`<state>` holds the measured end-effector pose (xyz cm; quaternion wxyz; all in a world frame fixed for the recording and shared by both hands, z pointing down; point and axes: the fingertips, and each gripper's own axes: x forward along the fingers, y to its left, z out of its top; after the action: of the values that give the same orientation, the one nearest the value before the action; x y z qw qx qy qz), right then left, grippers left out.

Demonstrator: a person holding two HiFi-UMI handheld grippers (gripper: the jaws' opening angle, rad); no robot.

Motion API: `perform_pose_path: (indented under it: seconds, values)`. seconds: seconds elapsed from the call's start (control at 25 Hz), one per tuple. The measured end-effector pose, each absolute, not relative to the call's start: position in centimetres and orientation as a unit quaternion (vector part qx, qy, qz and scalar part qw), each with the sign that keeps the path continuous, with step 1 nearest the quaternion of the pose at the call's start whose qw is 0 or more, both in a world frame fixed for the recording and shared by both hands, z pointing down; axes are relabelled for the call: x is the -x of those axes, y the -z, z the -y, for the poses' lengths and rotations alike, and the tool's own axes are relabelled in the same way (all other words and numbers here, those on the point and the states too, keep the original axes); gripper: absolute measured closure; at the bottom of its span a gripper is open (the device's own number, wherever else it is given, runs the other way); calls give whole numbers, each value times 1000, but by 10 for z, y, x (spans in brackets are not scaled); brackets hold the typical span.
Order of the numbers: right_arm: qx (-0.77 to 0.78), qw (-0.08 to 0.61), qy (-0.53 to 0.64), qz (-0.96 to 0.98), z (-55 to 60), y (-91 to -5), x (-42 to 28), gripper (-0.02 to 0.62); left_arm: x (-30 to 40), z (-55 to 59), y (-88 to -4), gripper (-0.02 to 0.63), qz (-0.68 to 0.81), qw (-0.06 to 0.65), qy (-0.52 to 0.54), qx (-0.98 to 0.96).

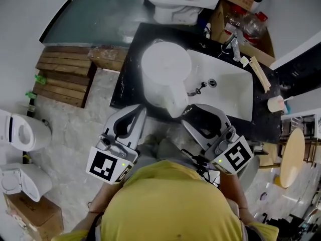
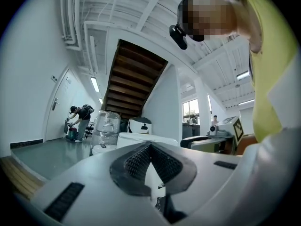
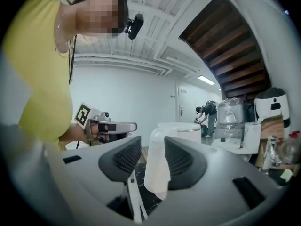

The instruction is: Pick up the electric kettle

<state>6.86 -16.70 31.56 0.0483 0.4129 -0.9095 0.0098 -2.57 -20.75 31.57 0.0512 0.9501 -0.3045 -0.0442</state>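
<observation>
Warehouse-style storeroom for bathroom fittings: loose toilets (image 1: 20, 133) and a wooden pallet (image 1: 62, 74) on the bare floor (image 1: 95, 109), a basin (image 1: 233, 94) in a black marble worktop (image 1: 126, 79), and, beyond the left fingers (image 2: 136, 161), a plastic-wrapped toilet (image 2: 104, 128) under an open staircase (image 2: 134, 79) and ceiling pipes (image 2: 70, 13).

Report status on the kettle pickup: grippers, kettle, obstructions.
Left hand-held gripper shut, empty. Right hand-held gripper open around the handle of the white plastic electric kettle. Kettle upright on black counter beside white sink. Nothing in the way.
</observation>
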Motion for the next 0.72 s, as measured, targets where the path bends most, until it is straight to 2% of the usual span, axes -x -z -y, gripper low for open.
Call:
perform_pose_path:
  seconds: [0.72]
  values:
    - [-288, 90, -45, 952, 192, -363, -56, 411, 33, 215, -320, 598, 351, 73, 31, -933]
